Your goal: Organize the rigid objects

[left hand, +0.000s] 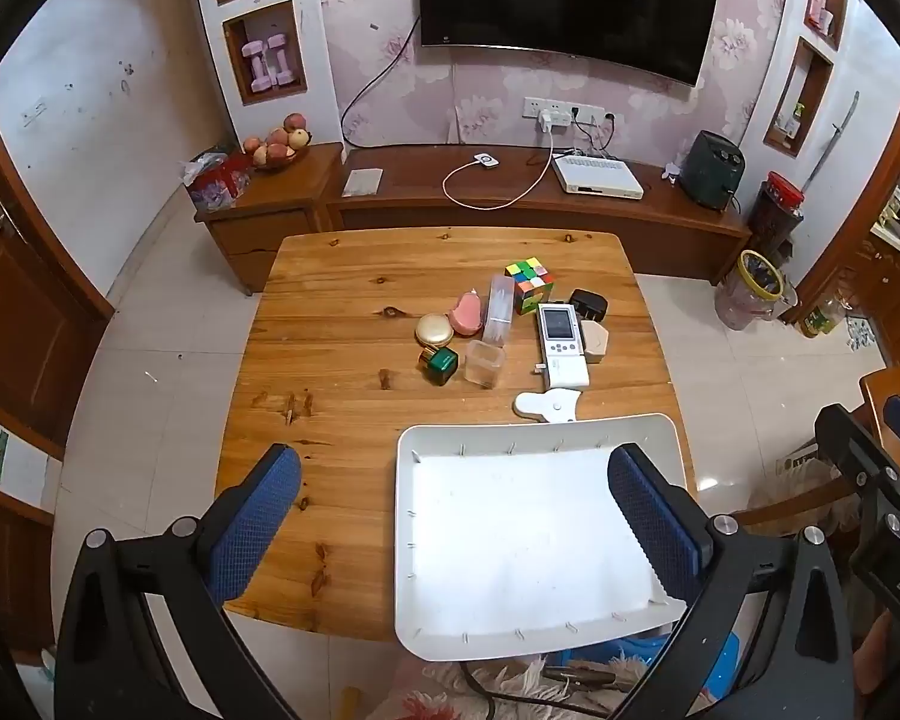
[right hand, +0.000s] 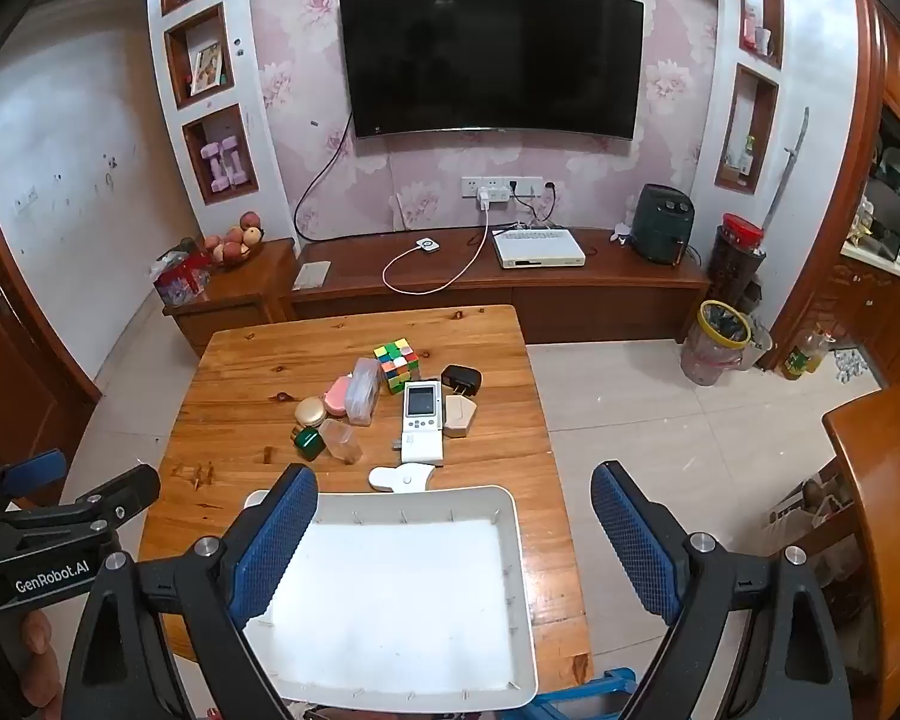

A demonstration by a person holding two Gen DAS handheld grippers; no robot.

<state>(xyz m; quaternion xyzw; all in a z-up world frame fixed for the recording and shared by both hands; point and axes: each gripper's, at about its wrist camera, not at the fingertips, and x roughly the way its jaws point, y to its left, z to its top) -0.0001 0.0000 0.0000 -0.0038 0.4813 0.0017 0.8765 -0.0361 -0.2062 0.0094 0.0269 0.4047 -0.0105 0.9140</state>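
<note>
Fingers of both grippers spread above white tray, holding nothing.

Both my wrist cameras look down from above the near edge of the desk, facing the television wall. They share the white tray and the cluttered middle of each frame.

Each hand-held gripper has black arms, silver screws, blue textured pads, "GenRobot.AI" lettering.
</note>
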